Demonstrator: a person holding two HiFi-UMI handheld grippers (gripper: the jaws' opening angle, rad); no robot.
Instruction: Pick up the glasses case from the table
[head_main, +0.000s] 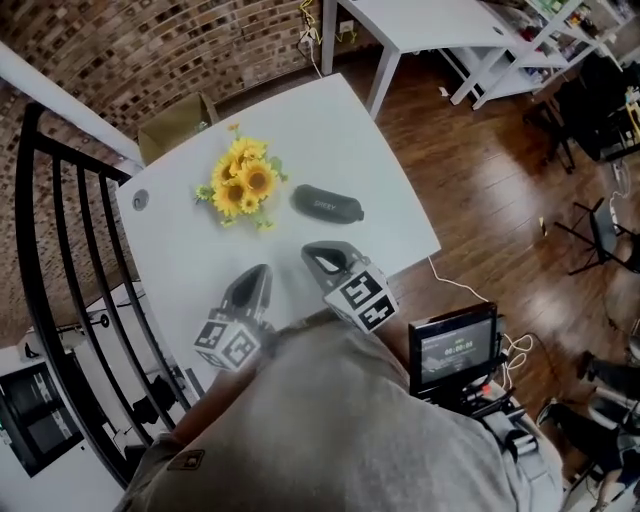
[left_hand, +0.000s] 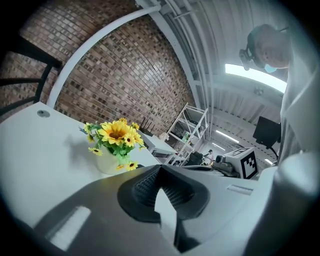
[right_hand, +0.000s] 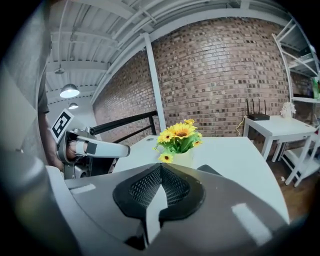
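The dark oval glasses case (head_main: 327, 204) lies on the white table (head_main: 400, 215), just right of a pot of sunflowers (head_main: 243, 180). Both grippers hover over the table's near edge, short of the case. My right gripper (head_main: 315, 250) is shut and empty, its tip pointing toward the case from slightly below it in the head view. My left gripper (head_main: 262, 270) sits to its left, also shut with nothing in it. In the right gripper view, a dark corner of the case (right_hand: 211, 171) peeks over the shut jaws, beside the sunflowers (right_hand: 181, 135).
A black railing (head_main: 70, 250) runs along the table's left side. A cardboard box (head_main: 178, 122) sits beyond the far corner, and a second white table (head_main: 430, 20) stands further back. A small monitor (head_main: 455, 350) with cables is at the person's right.
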